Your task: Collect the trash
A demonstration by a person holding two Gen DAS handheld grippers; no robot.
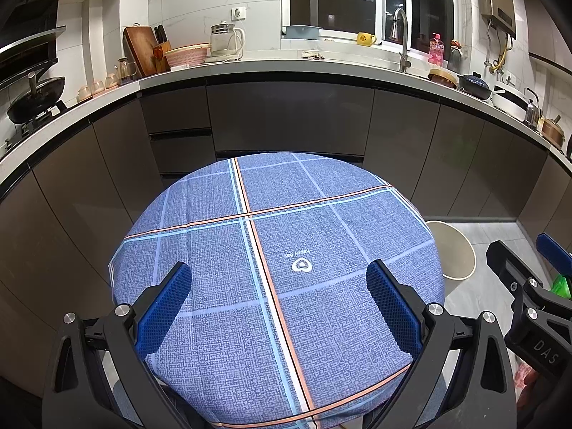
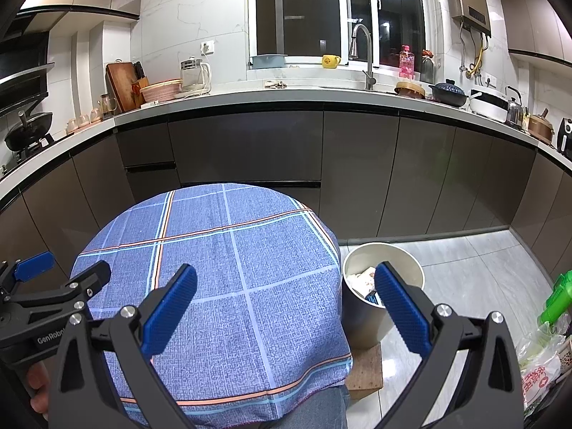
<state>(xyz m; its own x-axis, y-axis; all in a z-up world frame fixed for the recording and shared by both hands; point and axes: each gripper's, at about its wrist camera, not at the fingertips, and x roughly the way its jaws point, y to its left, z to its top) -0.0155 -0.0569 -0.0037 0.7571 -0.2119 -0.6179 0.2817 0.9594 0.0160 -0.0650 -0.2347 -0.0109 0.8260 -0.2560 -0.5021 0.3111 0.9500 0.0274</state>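
- Cream-coloured bin (image 2: 382,268) stands upright on the floor just beside the table (image 2: 214,286), mouth upward.
- Crumpled wrappers (image 2: 363,280) lie inside it; their print is unreadable.
- Tablecloth (image 1: 286,214) reads "happy day" by a heart.
- Left gripper (image 1: 279,296) and right gripper (image 2: 286,298) both hover spread wide, grasping nothing.

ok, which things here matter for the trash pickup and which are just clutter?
Job:
- bin on the floor right of the table, wrappers inside
- table, no trash on the cloth
- left gripper, open
- right gripper, open

Clutter:
- kettle
- yellow mug
- pink bottle
- cutting board
- wok
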